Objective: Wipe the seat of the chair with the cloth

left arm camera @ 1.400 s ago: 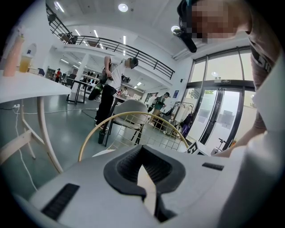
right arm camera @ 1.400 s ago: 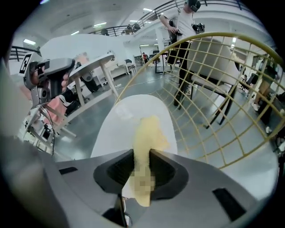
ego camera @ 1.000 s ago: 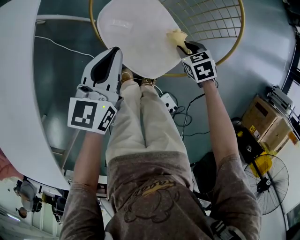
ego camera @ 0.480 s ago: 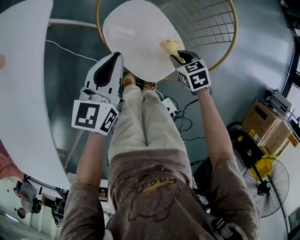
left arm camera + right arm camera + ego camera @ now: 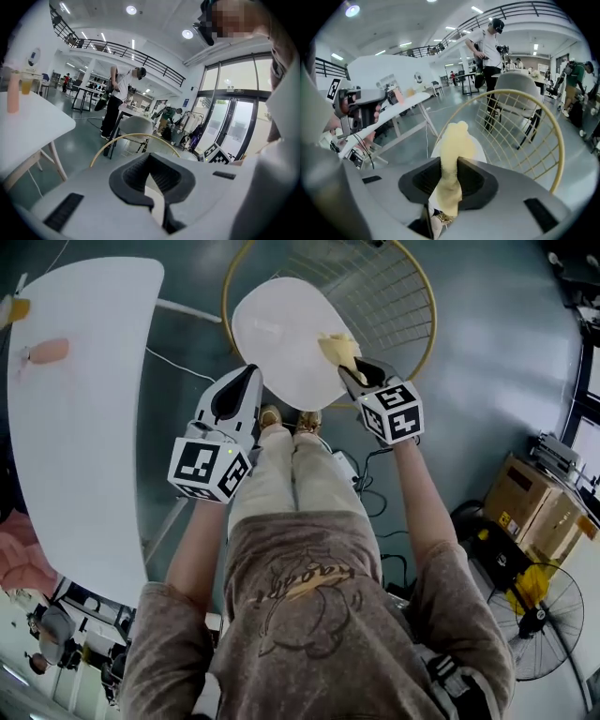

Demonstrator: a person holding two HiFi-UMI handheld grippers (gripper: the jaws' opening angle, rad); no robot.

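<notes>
Right gripper view shows right claw point(image 5: 449, 165) clamped on cloth point(image 5: 457, 140)

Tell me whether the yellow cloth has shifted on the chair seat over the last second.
No, not noticeably. The camera moved, but the cloth, clamped in the right gripper, still sits at the right edge of the seat, about halfway along.

The cloth point(image 5: 339, 349) is pale yellow, the chair seat point(image 5: 281, 334) white, the floor point(image 5: 506, 334) dark teal.
</notes>
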